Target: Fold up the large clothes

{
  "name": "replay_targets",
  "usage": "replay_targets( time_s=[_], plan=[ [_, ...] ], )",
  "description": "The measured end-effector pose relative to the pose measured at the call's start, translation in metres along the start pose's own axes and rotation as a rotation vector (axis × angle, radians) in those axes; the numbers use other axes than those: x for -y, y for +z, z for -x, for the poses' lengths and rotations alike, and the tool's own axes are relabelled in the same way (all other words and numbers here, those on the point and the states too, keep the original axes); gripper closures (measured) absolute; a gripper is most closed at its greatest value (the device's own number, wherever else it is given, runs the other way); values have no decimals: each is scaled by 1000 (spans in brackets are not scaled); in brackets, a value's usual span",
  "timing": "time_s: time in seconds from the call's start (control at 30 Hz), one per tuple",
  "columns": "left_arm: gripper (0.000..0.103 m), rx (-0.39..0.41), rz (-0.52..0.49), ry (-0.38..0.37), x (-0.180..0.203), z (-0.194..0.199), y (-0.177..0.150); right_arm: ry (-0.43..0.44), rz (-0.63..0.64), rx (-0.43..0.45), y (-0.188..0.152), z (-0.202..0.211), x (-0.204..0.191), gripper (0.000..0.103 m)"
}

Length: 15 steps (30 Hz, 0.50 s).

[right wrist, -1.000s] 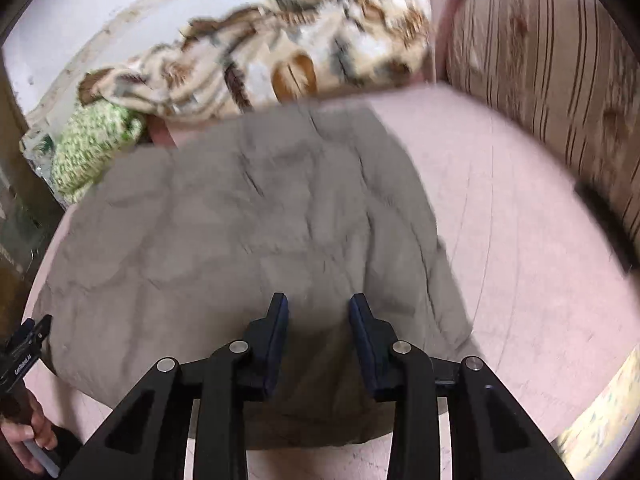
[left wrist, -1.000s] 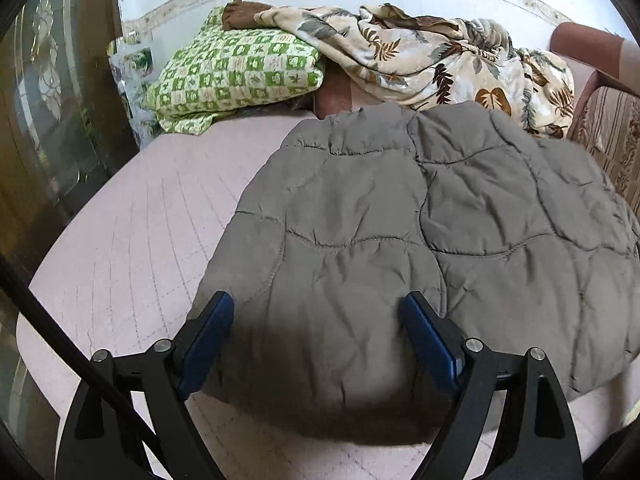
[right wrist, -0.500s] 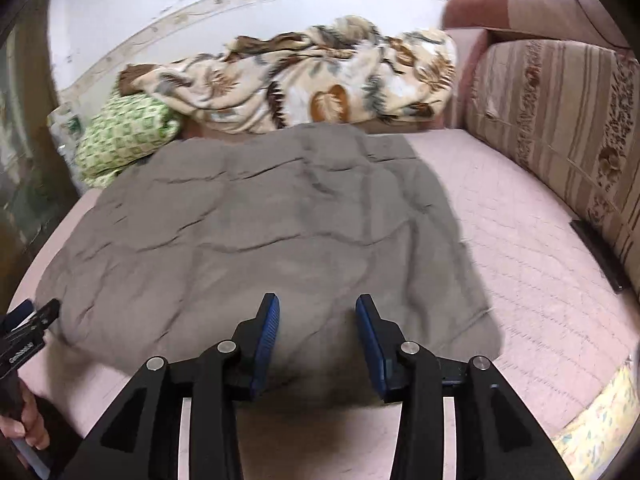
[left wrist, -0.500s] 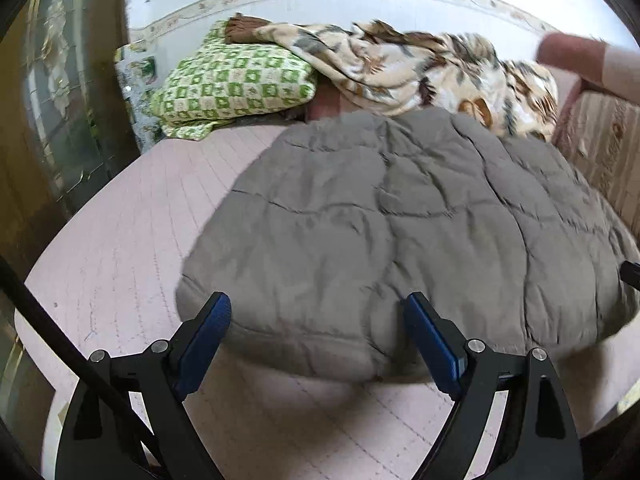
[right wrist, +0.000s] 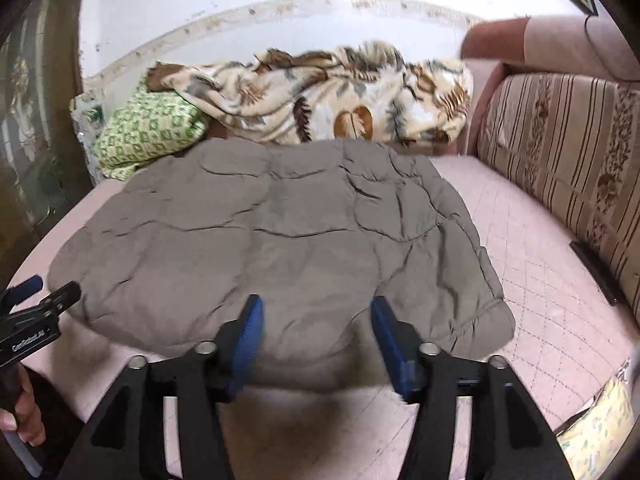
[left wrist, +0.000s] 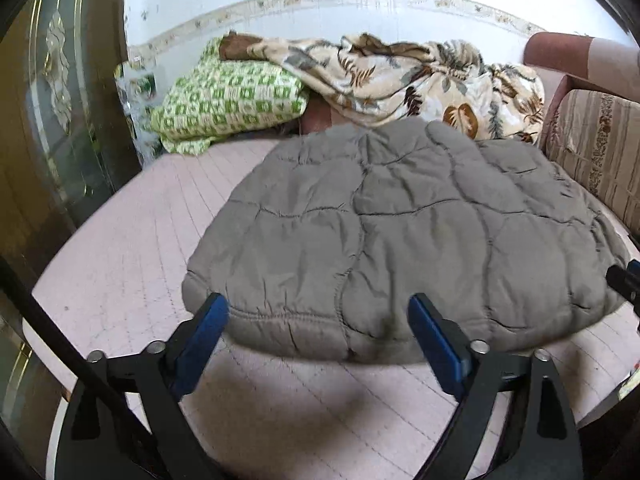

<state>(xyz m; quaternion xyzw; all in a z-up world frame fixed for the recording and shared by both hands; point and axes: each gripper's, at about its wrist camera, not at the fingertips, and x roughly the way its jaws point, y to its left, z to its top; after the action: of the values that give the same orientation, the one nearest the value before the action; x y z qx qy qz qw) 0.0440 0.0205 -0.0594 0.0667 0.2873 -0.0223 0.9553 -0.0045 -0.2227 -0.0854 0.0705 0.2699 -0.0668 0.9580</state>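
One grey quilted jacket (left wrist: 400, 232) lies folded flat on the pink mattress (left wrist: 120, 248), filling the middle of it. Its near edge is a thick rounded fold facing both cameras.

Behind it, against the wall, there are two other soft things: one green checked pillow (left wrist: 228, 100) on the left and one leaf-print blanket (left wrist: 400, 76) bunched up beside and partly over it. One striped sofa back (right wrist: 560, 152) runs along the right side of the mattress.

There are two grippers, one in each hand. The left gripper (left wrist: 318, 330) is spread very wide and its jaws are opening a little more. Its two blue pads (left wrist: 200, 336) hang just in front of the jacket's near fold, at the left corner, and press on nothing; the fold shows between them but is not pinched. In the right wrist view the same gripper (right wrist: 36, 304) pokes in from the left edge, with part of a hand (right wrist: 20, 420) on its handle.

The right gripper (right wrist: 316, 332) is about half spread and its jaws are opening. Its pads (right wrist: 248, 336) float over the jacket's near edge towards the right corner, with fabric behind the gap but nothing clamped. Its tip (left wrist: 626, 280) shows at the right edge of the left wrist view, beside the jacket's right corner.
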Motion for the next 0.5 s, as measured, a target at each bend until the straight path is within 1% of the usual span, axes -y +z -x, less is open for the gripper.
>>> replay_targets(
  time_s=[0.03, 0.1, 0.13, 0.17, 0.2, 0.3, 0.43, 0.5],
  plan=[
    [9, 13, -1, 3, 1, 6, -1, 9, -1, 11, -3, 7, -4, 37],
    [6, 36, 0, 9, 2, 20, -3, 30, 3, 33, -13, 22, -13, 29],
    [3, 35, -2, 0, 3, 23, -4, 33, 5, 42, -16, 27, -16, 28],
    [2, 30, -8, -6, 4, 26, -6, 40, 6, 53, -20, 33, -19, 27],
    [2, 26, -14, 10, 5, 28, -7, 46, 9, 68, -24, 40, -21, 26],
    [2, 8, -40, 58, 7, 28, -6, 29, -1, 99, -31, 51, -21, 22],
    [2, -12, -44, 59, 8, 22, -2, 22, -16, 88, -31, 46, -18, 21],
    [2, -29, -72, 76, 12, 19, 0, 32, -19, 73, -31, 42, -18, 21]
  ],
)
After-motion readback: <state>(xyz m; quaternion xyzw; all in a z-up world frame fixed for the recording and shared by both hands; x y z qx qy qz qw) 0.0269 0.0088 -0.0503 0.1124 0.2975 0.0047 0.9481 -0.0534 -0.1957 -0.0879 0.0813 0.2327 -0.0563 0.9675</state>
